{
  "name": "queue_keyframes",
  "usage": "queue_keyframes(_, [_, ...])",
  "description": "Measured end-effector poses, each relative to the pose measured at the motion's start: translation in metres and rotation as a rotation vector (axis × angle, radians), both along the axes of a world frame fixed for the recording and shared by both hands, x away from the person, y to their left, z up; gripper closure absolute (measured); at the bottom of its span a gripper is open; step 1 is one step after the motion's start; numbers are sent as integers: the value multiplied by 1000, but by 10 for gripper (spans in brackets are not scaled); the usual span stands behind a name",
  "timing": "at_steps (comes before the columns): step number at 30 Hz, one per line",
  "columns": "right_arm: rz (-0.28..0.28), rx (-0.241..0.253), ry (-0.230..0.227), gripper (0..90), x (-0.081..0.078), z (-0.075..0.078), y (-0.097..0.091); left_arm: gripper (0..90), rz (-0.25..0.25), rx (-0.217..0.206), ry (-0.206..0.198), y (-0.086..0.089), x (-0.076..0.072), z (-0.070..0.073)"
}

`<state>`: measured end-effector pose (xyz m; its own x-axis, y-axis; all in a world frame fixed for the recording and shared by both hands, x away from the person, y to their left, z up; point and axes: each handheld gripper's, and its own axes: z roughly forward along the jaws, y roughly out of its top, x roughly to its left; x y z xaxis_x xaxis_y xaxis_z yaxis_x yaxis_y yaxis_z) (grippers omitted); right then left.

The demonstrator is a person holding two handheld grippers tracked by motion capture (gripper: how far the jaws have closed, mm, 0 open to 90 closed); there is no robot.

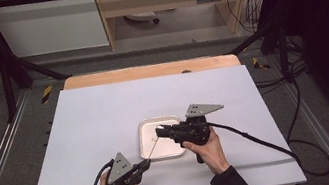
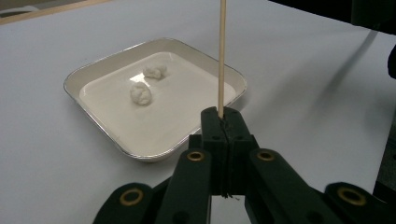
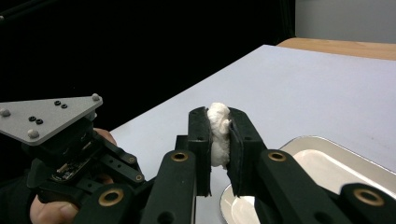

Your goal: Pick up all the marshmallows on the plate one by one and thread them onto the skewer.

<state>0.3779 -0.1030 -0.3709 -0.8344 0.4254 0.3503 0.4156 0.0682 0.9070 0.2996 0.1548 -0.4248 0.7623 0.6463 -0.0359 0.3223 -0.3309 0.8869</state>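
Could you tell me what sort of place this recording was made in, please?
Probably a lab recording rig: a white table inside a black metal frame, loose cables on the floor, and camera-carrying tongs in both hands.

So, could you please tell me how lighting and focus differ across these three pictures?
High view: soft, dark edges, white table bright. Left gripper view: sharp shallow white square tray, thin wooden skewer. Right gripper view: black background, squeezed white lump crisp.

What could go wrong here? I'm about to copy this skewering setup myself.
The right gripper squeezes a soft white lump; it may squash or stick to the jaws. The left gripper pinches a thin wooden skewer by its very end, so pushing could tilt or snap it. A miss could knock the tray.
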Motion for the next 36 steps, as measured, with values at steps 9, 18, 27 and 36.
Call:
queue_keyframes(9, [12,5,7,816,-2,-1,1,892,2,18,-4,0,0,2])
queue_keyframes(18, [17,12,14,818,-3,-3,2,891,2,12,-10,0,0,2])
queue_keyframes(27, [22,36,21,819,-4,-5,0,891,-2,-7,-10,1,0,4])
queue_keyframes(36, [19,44,25,820,-5,-8,1,892,2,-4,-10,1,0,4])
